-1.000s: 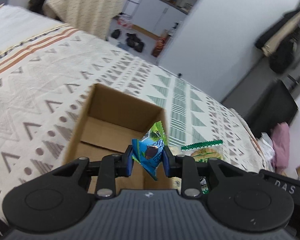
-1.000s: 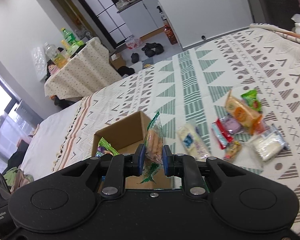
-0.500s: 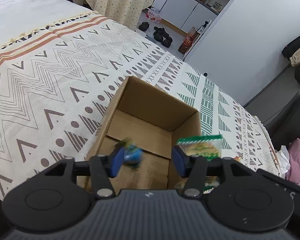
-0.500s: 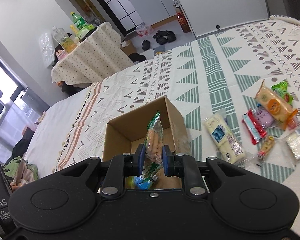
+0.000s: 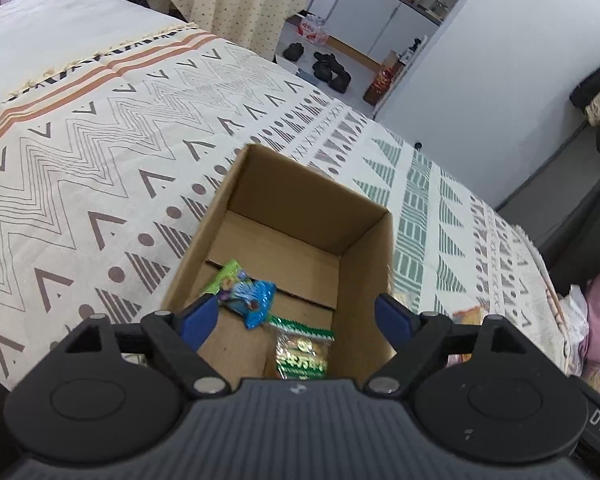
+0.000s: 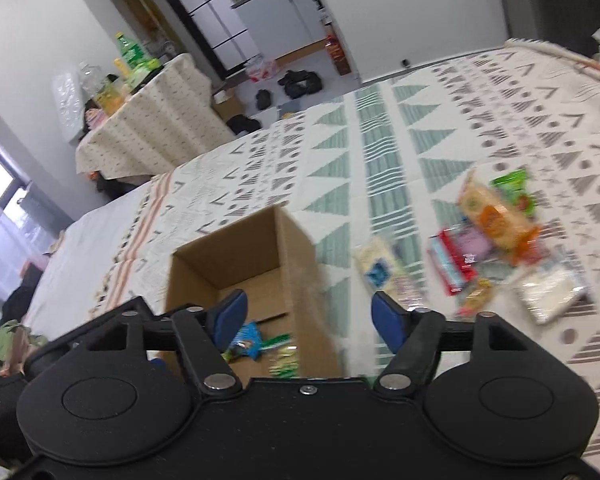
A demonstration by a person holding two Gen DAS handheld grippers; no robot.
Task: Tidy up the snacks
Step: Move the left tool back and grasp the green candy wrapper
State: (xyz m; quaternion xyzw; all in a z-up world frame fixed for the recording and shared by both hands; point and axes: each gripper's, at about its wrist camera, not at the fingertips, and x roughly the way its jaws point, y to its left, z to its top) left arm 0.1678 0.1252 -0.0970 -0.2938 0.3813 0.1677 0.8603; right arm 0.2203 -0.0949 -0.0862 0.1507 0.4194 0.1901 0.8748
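An open cardboard box (image 5: 364, 248) stands on the patterned bedspread; it also shows in the right wrist view (image 6: 292, 248). Inside lie a blue-green snack packet (image 5: 246, 294) and a green-edged biscuit packet (image 5: 302, 354); both show blurred in the right wrist view, the blue packet (image 6: 246, 342) and the biscuit packet (image 6: 280, 354). My left gripper (image 5: 296, 318) is open and empty above the box's near end. My right gripper (image 6: 306, 320) is open and empty over the box's right wall. Several loose snacks (image 6: 496, 224) lie on the bed to the right.
The patterned bedspread (image 5: 100, 152) covers the bed around the box. A cloth-covered table with bottles (image 6: 148, 120) stands beyond the bed. Shoes lie on the floor (image 5: 332, 72) near white cabinets. The right wrist view is motion-blurred.
My left gripper opened and dropped the blue-green packet into the box. My right gripper then opened and the biscuit packet now lies in the box too. Both grippers are wide open.
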